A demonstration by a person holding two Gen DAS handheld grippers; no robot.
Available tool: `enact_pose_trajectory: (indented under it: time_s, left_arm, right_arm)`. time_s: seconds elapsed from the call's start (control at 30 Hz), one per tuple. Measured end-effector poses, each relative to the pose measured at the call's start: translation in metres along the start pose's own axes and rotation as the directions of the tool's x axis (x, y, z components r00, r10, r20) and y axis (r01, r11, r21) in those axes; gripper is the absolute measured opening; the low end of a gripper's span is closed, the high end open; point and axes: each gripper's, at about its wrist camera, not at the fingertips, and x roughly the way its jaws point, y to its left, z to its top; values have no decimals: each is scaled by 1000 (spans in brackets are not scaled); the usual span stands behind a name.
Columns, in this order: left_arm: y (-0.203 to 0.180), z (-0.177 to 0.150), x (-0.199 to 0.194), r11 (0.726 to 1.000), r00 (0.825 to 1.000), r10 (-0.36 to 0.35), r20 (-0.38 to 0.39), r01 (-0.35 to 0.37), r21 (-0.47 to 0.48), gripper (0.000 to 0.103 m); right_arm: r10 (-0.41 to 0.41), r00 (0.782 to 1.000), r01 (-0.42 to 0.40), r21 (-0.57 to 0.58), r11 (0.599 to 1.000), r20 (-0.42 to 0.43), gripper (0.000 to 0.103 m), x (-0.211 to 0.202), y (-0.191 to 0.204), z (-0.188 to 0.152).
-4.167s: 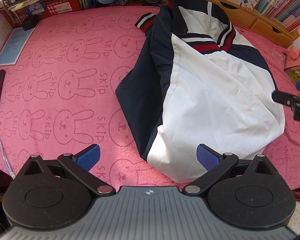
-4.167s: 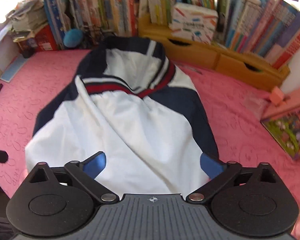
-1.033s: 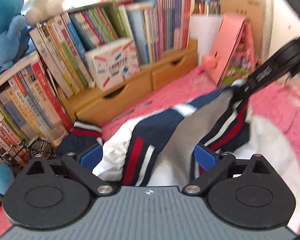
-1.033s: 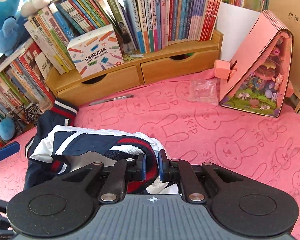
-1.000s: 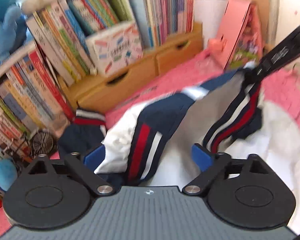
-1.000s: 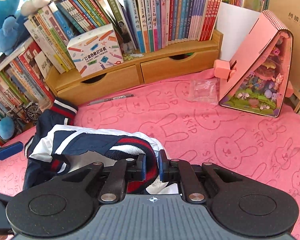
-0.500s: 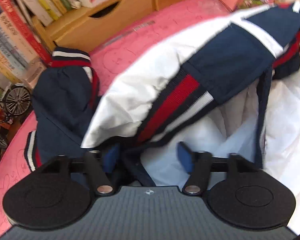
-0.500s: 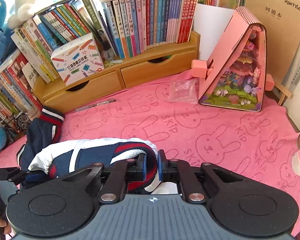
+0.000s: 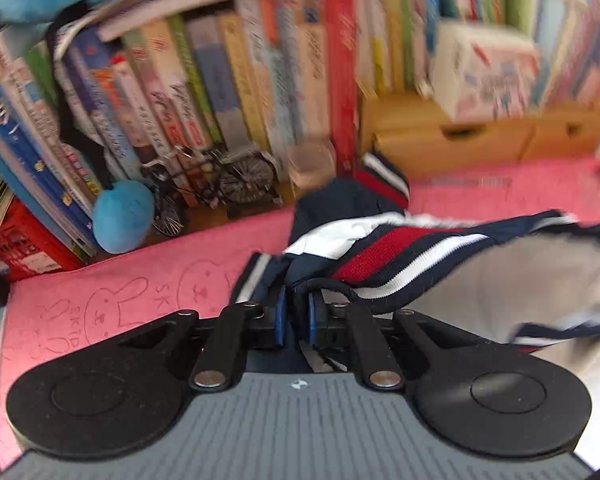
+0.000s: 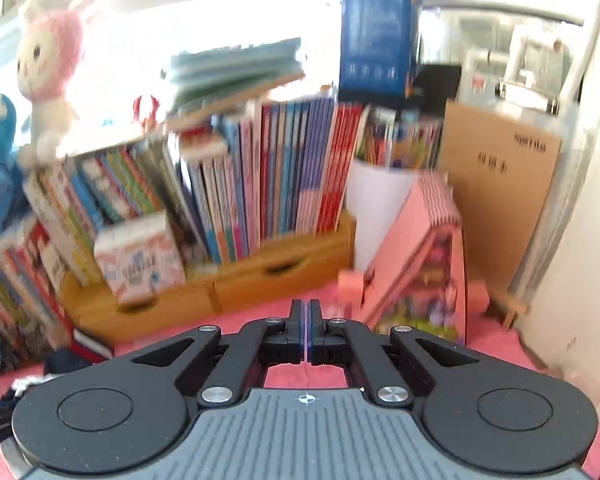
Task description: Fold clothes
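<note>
The jacket (image 9: 400, 248), navy and white with a red-and-white striped band, lies bunched on the pink bunny-print cloth (image 9: 140, 292). My left gripper (image 9: 298, 314) is at its left end, jaws closing, blue pads pressing a fold of navy fabric. The striped band stretches off to the right, with grey lining below it. In the right wrist view my right gripper (image 10: 305, 332) is raised above the cloth (image 10: 496, 348). Its jaws are closing, the pads meet, and nothing shows between them. Only a navy corner of the jacket (image 10: 60, 360) shows at the lower left.
A row of books (image 9: 204, 92) and a wooden drawer unit (image 9: 480, 140) line the back. A toy bicycle (image 9: 228, 176) and a blue ball (image 9: 122, 216) stand at the cloth's far edge. A pink house model (image 10: 424, 272) stands to the right, with plush toys (image 10: 48, 76) on the books.
My left gripper has gone from wide open to shut on the jacket's navy fabric and has swung left. My right gripper has risen, and the striped collar has gone from between its pads.
</note>
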Motion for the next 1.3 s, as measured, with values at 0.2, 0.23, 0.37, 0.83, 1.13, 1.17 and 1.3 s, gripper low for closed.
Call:
enact_pose_trajectory:
  time_s: [0.2, 0.23, 0.37, 0.83, 1.13, 1.17, 1.3]
  left_arm:
    - [12, 44, -104, 993, 971, 26, 236, -53, 108, 0]
    - [15, 39, -110, 994, 973, 8, 233, -33, 103, 0]
    - [18, -9, -115, 996, 989, -41, 145, 30, 80, 3]
    - [38, -69, -59, 994, 999, 3, -40, -8, -111, 76]
    - [43, -22, 37, 981, 990, 108, -94, -121, -149, 84]
    - [43, -17, 49, 981, 988, 111, -107, -127, -150, 84]
    - [42, -1, 81, 978, 986, 90, -138, -113, -175, 86]
  right_arm:
    - [330, 921, -355, -93, 930, -208, 32, 5, 35, 30]
    - [347, 904, -375, -75, 924, -249, 45, 11, 44, 15]
    - [318, 840, -358, -8, 934, -439, 45, 42, 79, -55]
    - [124, 787, -249, -127, 960, -605, 87, 211, 200, -90]
    - [-29, 837, -151, -281, 948, -546, 10, 235, 199, -131]
    - [-22, 849, -156, -290, 944, -527, 10, 223, 191, -135]
    - [-5, 860, -162, -281, 946, -511, 10, 182, 156, -149]
